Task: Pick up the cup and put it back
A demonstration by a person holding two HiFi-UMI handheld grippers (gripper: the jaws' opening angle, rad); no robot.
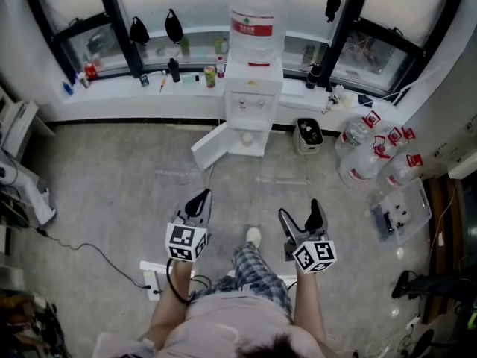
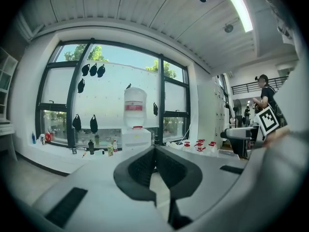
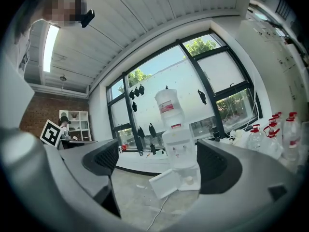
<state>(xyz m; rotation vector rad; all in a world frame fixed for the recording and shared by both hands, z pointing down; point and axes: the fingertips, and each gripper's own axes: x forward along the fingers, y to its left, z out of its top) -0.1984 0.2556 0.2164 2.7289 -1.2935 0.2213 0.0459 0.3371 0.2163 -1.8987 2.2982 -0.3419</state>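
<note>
Two grippers, head view: left gripper (image 1: 201, 197) with its jaws together, right gripper (image 1: 299, 213) with its jaws spread wide; both hang over the floor (image 1: 112, 177), well apart from the water dispenser (image 1: 253, 95).
Open room, head view: bare floor runs from both grippers up to the dispenser; a power strip (image 1: 153, 278) and its cable lie at lower left; spare bottles (image 1: 365, 155) and a clear box (image 1: 399, 211) crowd the right side.
Edges, head view: the dispenser's lower door (image 1: 209, 149) swings out leftward over the floor; a small bin (image 1: 308, 134) stands just beside the dispenser on its right; the sill (image 1: 149, 84) runs behind.
Cup, head view: the cup (image 1: 247, 137), small and pale, stands in the open lower compartment.
Writing, head view: a red label (image 1: 252, 27) on the water bottle (image 1: 257, 2) atop the dispenser (print too small to read).
Jaws, left gripper view: the left gripper (image 2: 154, 149) has its pads meeting at the tips, nothing between them; the dispenser (image 2: 136, 138) stands straight ahead beyond them.
Writing, left gripper view: the bottle's red band is unreadable.
Jaws, right gripper view: the right gripper (image 3: 157, 158) gapes, empty.
Gap, right gripper view: it frames the dispenser (image 3: 178, 146), the open door (image 3: 164, 183) and the cup (image 3: 189, 180) inside.
Edges, right gripper view: red-capped spare bottles (image 3: 275, 134) at right.
</note>
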